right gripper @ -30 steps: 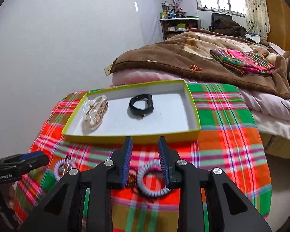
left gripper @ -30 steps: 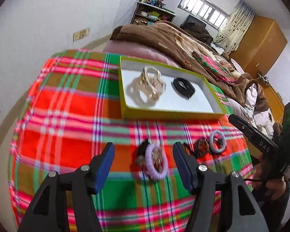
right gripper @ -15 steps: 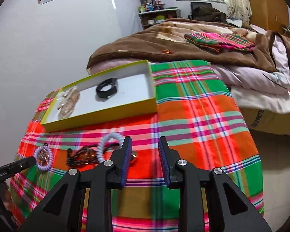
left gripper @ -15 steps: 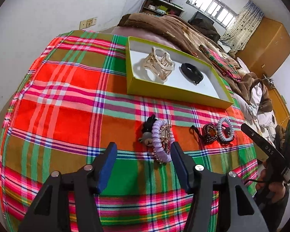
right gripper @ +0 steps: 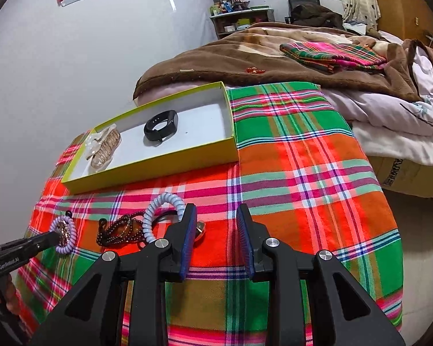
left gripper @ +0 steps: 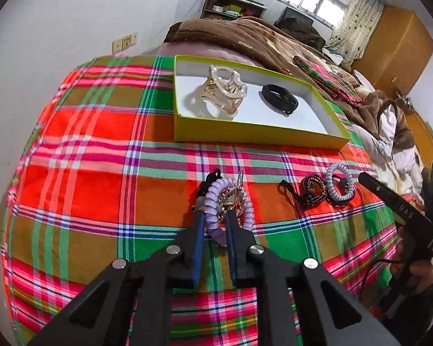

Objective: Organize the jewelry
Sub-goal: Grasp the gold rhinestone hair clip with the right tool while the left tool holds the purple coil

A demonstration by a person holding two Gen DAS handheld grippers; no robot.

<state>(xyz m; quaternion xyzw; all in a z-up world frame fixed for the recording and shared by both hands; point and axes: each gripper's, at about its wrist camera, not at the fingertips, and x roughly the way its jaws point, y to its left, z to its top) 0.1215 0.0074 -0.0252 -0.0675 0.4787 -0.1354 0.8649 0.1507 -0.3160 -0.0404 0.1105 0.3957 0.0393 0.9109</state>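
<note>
My left gripper (left gripper: 213, 216) is shut on a lilac spiral hair tie (left gripper: 211, 201) with gold jewelry tangled in it, on the plaid cloth; it also shows in the right wrist view (right gripper: 63, 230). A yellow-green box (left gripper: 245, 137) holds a beige hair claw (left gripper: 223, 89) and a black band (left gripper: 280, 98). My right gripper (right gripper: 215, 216) is open and empty, just right of a pale blue spiral tie (right gripper: 158, 210) and a dark bead bracelet (right gripper: 119, 230).
The plaid cloth (right gripper: 303, 173) covers the table, which drops off at the right and front edges. A bed with a brown blanket (right gripper: 274, 57) lies behind the box. A white wall stands to the left.
My left gripper has moved forward and closed on the lilac spiral tie. My right gripper has opened slightly and shifted right of the blue tie.
</note>
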